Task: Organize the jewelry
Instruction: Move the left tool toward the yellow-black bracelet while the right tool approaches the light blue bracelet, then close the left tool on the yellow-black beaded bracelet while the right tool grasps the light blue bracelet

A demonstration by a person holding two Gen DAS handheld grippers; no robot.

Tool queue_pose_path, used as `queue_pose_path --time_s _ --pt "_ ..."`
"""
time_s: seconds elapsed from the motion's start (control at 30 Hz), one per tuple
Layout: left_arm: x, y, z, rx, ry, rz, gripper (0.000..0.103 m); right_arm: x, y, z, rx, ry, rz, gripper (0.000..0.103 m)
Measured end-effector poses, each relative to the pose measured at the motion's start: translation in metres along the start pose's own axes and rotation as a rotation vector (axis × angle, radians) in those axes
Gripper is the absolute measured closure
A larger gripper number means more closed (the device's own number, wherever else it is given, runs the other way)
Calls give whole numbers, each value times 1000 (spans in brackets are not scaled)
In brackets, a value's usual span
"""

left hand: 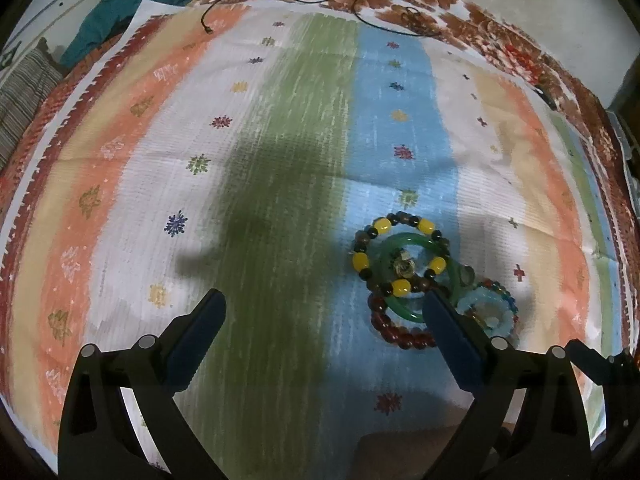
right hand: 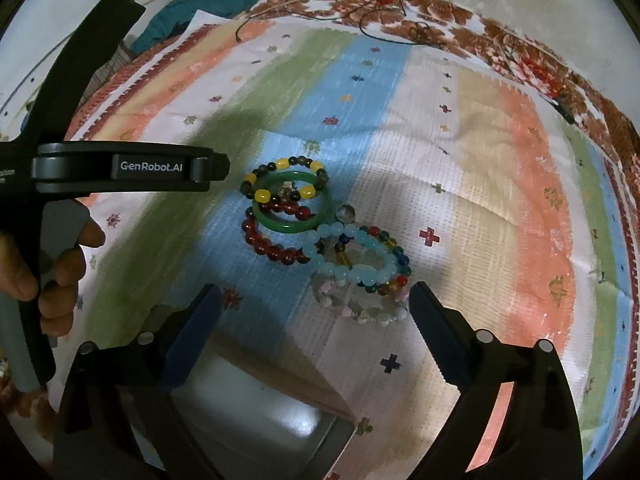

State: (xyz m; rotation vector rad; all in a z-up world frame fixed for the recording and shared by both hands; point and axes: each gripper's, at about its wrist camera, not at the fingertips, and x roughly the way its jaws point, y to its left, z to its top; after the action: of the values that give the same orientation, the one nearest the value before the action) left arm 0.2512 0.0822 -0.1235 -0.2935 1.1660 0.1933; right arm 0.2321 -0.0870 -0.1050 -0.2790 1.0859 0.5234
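Hovering wide open and empty, the right gripper (right hand: 314, 300) and left gripper (left hand: 322, 308) are starting the sorting; beyond the right gripper's tips the bracelets (right hand: 320, 236) are lying tangled on the striped cloth (right hand: 500, 184), needing one singled out.

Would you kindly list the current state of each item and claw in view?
Left claw: open, empty.
Right claw: open, empty.
Green glass bangle: flat, overlapping bracelets.
Yellow-and-dark beaded bracelet: overlaps the bangle.
Dark red beaded bracelet: partly under bangle.
Pale blue beaded bracelet: heaped on others.
Metal tin: open.
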Motion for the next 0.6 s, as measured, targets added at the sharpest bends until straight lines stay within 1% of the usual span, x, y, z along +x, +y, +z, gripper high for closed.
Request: queue_pose_path --time_s 0.1,0.17,0.3,0.37,0.47,0.6 --pt "7 1 3 -7 10 3 8 6 -1 4 -1 10 -4 12" --pt "12 1 6 -9 17 9 12 10 -2 6 -3 17 -4 13" --pt "21 -1 11 -6 24 31 14 18 -4 10 -4 40 10 16" --pt "26 -3 13 -7 30 36 17 23 -5 11 -3 52 16 23" --pt "32 -6 17 -4 39 39 20 31 -7 13 -3 69 22 31" --pt "39 -7 20 -11 50 38 24 39 -9 12 0 85 39 34"
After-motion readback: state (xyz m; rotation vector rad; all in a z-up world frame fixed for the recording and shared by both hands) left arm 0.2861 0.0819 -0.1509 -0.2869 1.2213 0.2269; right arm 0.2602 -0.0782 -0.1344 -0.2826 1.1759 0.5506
